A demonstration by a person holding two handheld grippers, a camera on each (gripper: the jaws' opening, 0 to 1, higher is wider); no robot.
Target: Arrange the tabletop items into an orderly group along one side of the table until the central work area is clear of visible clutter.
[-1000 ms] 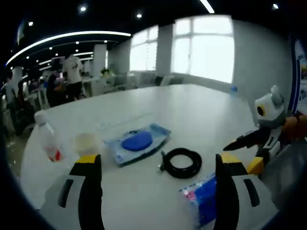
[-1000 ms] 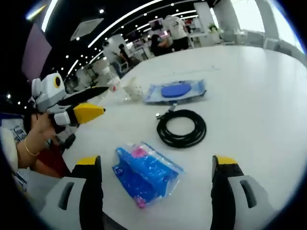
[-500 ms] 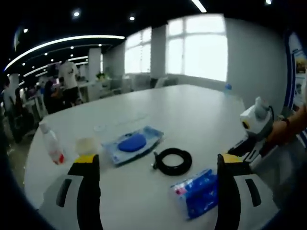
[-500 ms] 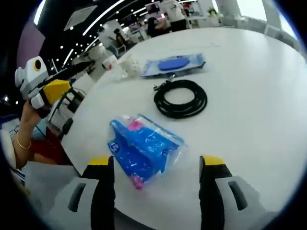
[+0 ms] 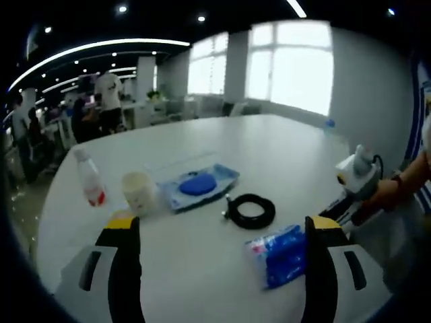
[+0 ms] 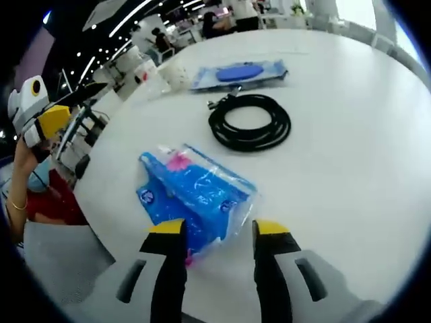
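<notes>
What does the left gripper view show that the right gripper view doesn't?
Left gripper view: the bright windows behind the table, and the left gripper with jaws wide apart. Right gripper view: the right gripper, jaws close together on either side of the blue packet's near edge. Both: the blue packet, the black cable coil, the blue tray and the cup on the white table.

A large white table (image 5: 269, 145) stretches ahead of the left gripper's view, with bright windows (image 5: 289, 64) in a pale wall (image 5: 367, 87) beyond its far end. Overhead the ceiling (image 5: 168, 17) is dark, set with spotlights and a curved light strip (image 5: 94, 50). Off to the far left, people (image 5: 106, 94) stand among desks.
</notes>
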